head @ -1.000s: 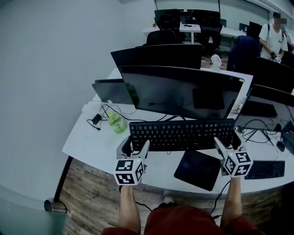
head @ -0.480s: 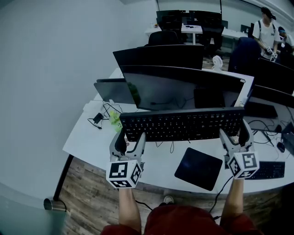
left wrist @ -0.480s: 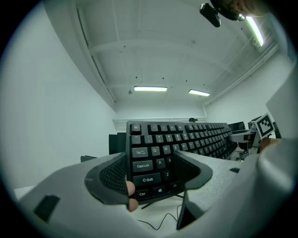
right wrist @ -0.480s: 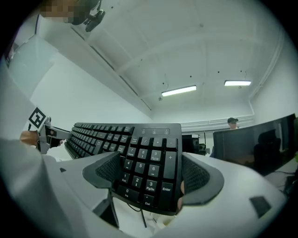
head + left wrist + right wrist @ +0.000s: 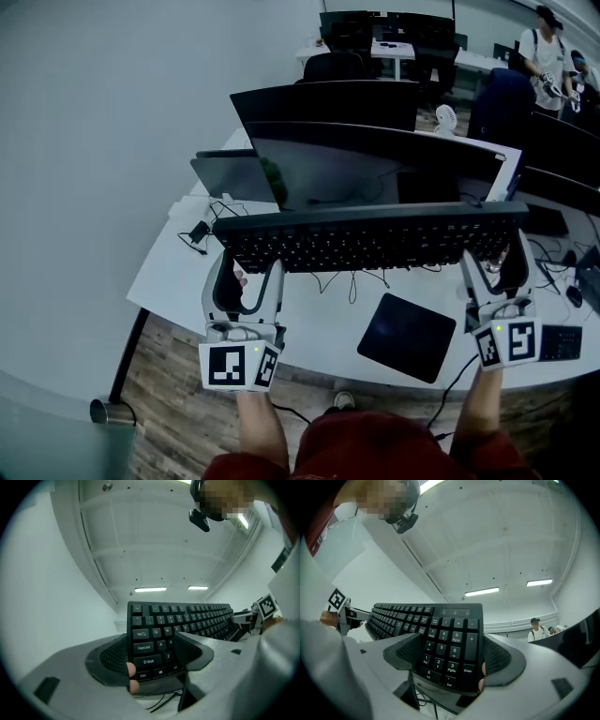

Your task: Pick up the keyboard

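A long black keyboard [image 5: 370,239] hangs in the air above the white desk [image 5: 309,328], tilted toward me, its cable dangling beneath. My left gripper [image 5: 246,286] is shut on the keyboard's left end; in the left gripper view the jaws clamp the keyboard [image 5: 154,644] around the Shift and Ctrl keys. My right gripper [image 5: 494,274] is shut on the right end; in the right gripper view the number pad of the keyboard [image 5: 452,651] sits between the jaws.
A wide dark monitor [image 5: 375,169] stands just behind the keyboard, with a second one [image 5: 328,103] behind it. A black mouse pad [image 5: 405,337] lies on the desk below. Another keyboard [image 5: 561,343] and cables lie at right. A person [image 5: 548,61] stands far back.
Both grippers have lifted the keyboard off the desk and raised it, tilting it up toward me. The green item at the left is now hidden behind it.
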